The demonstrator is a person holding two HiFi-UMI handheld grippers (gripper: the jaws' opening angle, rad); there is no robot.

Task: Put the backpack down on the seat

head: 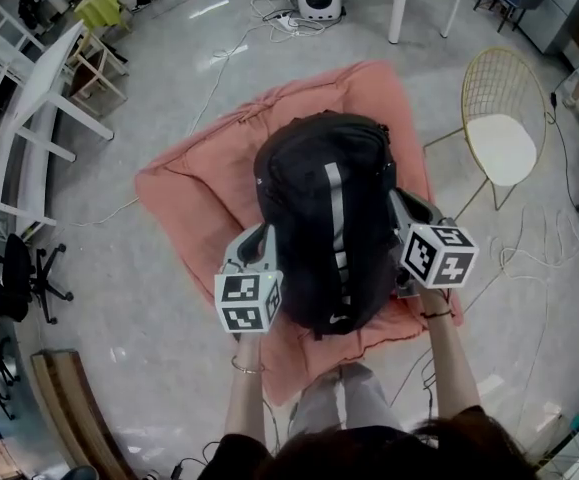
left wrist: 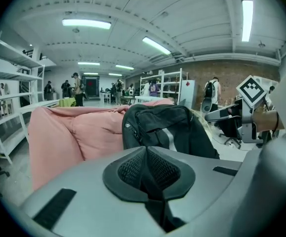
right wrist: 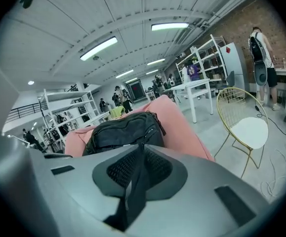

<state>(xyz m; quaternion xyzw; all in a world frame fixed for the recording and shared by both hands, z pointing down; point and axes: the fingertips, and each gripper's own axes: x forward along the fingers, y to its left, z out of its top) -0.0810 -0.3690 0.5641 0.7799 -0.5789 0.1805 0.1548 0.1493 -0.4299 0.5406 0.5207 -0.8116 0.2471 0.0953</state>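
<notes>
Black backpack (head: pixel 324 218), resting on pink beanbag seat (head: pixel 184 193); left tongs (left wrist: pixel 147 174) and right tongs (right wrist: pixel 140 164) flank backpack, each clamped tight on a dark strap (right wrist: pixel 132 194)

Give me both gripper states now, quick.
Left gripper: closed, pinching a black fabric strap of the black backpack.
Right gripper: closed on the backpack's other black strap.

Three cameras: one head-mounted, two gripper-mounted.
Head view: above, steeply down, near. Both gripper views: low at the seat's (head: pixel 184 198) near edge, facing across it, close. All share backpack (head: pixel 324 218) and seat; head and right gripper views share wire chair (head: pixel 504 143).
</notes>
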